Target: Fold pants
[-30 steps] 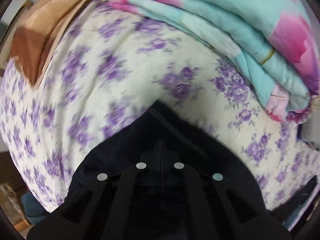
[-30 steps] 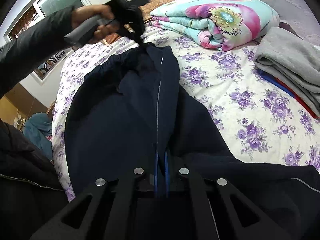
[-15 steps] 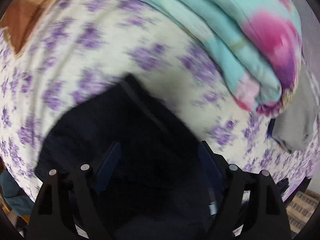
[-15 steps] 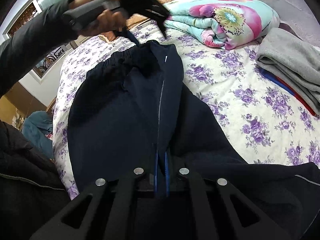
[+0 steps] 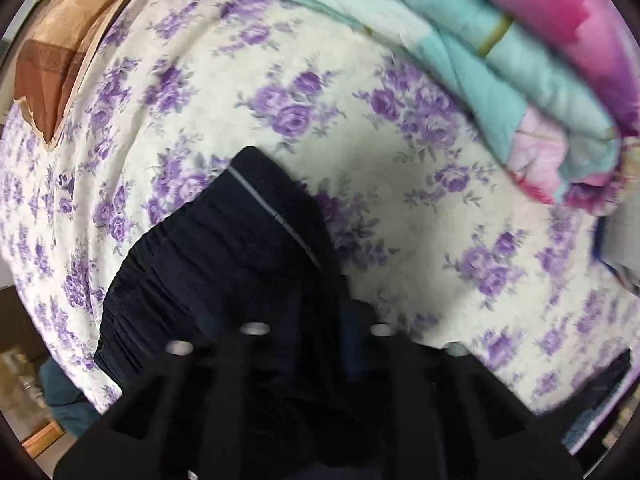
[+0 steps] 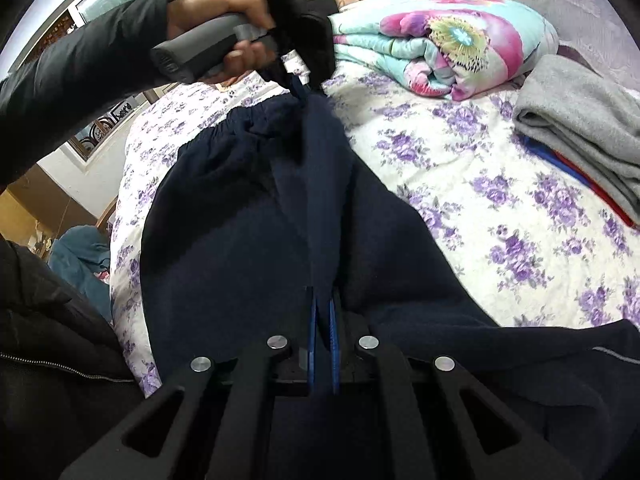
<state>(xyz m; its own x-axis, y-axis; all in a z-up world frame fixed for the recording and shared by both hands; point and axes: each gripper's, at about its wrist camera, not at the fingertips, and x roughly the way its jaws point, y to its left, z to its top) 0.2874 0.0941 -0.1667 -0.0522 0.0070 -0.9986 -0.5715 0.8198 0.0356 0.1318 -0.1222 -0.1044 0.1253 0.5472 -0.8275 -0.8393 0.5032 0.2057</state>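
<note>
Nearest, at six o'clock in the right wrist view, the right hand-held gripper (image 6: 323,344) has its blue pads nearly together on a ridge of the dark navy pants (image 6: 248,216), pinning what looks like the crotch end so the cloth can be drawn taut along the seam. The pants lie spread on the bed (image 6: 472,184), running up toward twelve o'clock, the waistband farthest away.

There, at about eleven o'clock, a person's hand (image 6: 224,36) holds the left hand-held gripper (image 6: 300,88) pointing straight down. Its jaws have just been closing, and cloth at the waistband's corner is between them; the fabric peaks up to the tips, so it seems pinched and lifted, probably to square that edge before the fold.

Beyond, toward one o'clock, sits a folded floral quilt (image 6: 440,44), and at three o'clock a stack of grey folded clothes (image 6: 580,128), both well clear of the pants.

The left wrist view shows what the other cannot: the gathered elastic waistband (image 5: 192,264) and a pale stripe (image 5: 272,212) close up. Its own fingers are blurred there, so the grip is read from the right camera. Only the right camera shows the whole garment and the sleeve (image 6: 76,68).
</note>
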